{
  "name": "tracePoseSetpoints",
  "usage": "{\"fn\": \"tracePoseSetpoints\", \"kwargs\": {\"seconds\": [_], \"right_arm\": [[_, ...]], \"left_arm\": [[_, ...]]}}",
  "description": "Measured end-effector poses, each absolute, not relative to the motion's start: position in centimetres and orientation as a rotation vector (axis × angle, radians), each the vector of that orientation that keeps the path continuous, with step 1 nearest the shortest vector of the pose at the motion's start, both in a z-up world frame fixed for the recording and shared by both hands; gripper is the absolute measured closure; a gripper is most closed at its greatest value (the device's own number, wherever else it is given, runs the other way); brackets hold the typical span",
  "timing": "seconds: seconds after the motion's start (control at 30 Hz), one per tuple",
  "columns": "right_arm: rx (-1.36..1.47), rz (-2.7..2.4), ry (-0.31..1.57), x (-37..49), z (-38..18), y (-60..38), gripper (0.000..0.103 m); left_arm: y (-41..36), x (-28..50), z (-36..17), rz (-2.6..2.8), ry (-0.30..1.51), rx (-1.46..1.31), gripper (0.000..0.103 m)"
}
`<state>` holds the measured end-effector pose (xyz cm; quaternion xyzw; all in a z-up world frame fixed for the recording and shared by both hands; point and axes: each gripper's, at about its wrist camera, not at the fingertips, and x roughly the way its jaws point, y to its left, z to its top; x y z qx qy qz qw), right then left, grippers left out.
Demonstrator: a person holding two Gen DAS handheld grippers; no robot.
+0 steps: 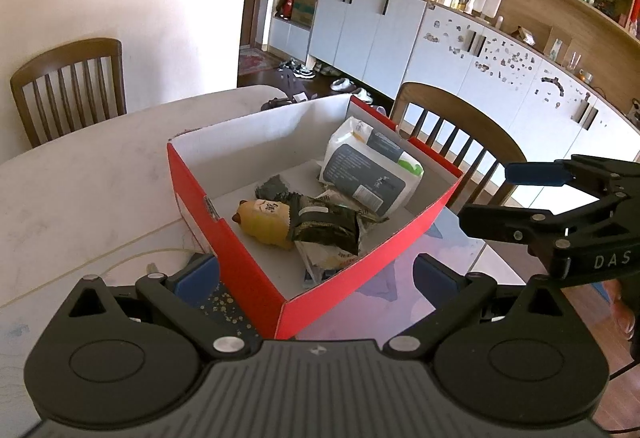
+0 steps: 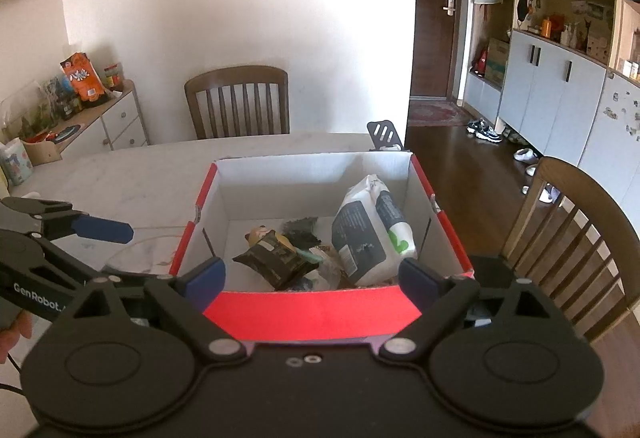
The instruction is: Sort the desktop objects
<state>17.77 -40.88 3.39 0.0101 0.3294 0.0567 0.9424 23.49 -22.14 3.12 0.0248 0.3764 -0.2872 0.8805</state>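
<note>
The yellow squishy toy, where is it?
The yellow toy lies inside the red box, near its left wall, touching the dark snack packet.

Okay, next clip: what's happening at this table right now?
A person holds a claw in each hand in front of a red cardboard box on a pale table. Both the left claw and the right claw are open and empty. The box already holds a wet-wipes pack, dark snack packets and a yellow toy.
</note>
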Motion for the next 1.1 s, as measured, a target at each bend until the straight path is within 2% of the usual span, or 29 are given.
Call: {"fn": "tracePoseSetpoints", "kwargs": {"seconds": [0.5,1.1], "right_arm": [[0.022,0.082,0.652,16.1,3.3,-40.6,0.007],[0.012,0.081,0.651,15.6,3.0,-40.0,0.007]], "left_arm": [[-21.5,22.2,4.3,-0.539,0.717,0.033,0.0],[-21.5,22.3,3.7,-0.499,0.753,0.067,0.0]]}}
